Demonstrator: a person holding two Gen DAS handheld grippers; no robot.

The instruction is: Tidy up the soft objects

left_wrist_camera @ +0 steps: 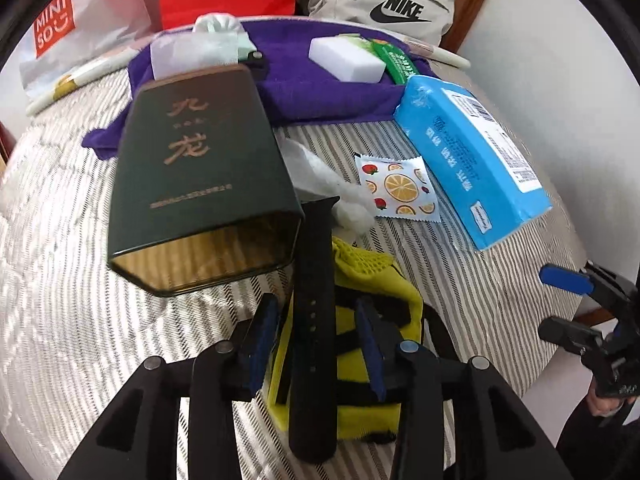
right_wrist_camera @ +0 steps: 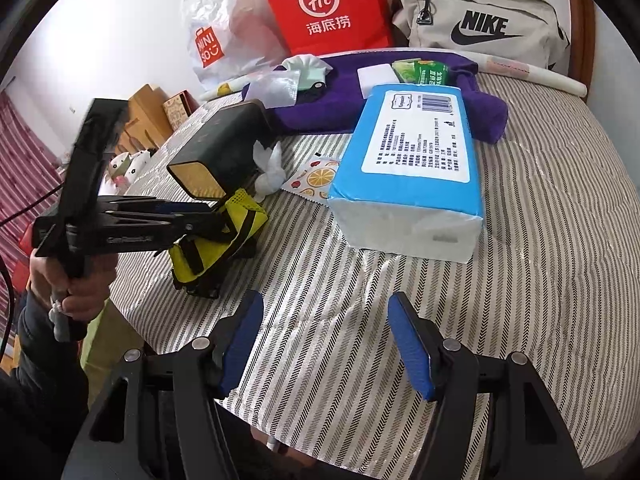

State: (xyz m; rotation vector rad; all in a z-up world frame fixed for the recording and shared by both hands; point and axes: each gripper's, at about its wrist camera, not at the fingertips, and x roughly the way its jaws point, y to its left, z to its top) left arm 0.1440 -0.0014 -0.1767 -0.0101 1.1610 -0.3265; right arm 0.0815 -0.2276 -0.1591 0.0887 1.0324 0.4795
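The left gripper (left_wrist_camera: 318,344) has its fingers (left_wrist_camera: 262,340) partly apart, one on each side of a black strap (left_wrist_camera: 314,320) that lies on the yellow glove (left_wrist_camera: 384,300). The pads seem clear of the strap, so I judge it free. To do this step well, lift straight up so neither finger drags the strap, which lies just beside the tin's (left_wrist_camera: 200,172) open mouth.

The right gripper (right_wrist_camera: 326,344) hangs wide open and empty over the bed (right_wrist_camera: 540,240), well right of the tin.

Counted: one tin, one strap, one glove, one white wad (left_wrist_camera: 344,196) right of the tin, one fruit sachet (left_wrist_camera: 400,186), one tissue pack (left_wrist_camera: 472,156), one purple towel (left_wrist_camera: 312,88) behind the tin, one white sponge (left_wrist_camera: 346,58) on it.
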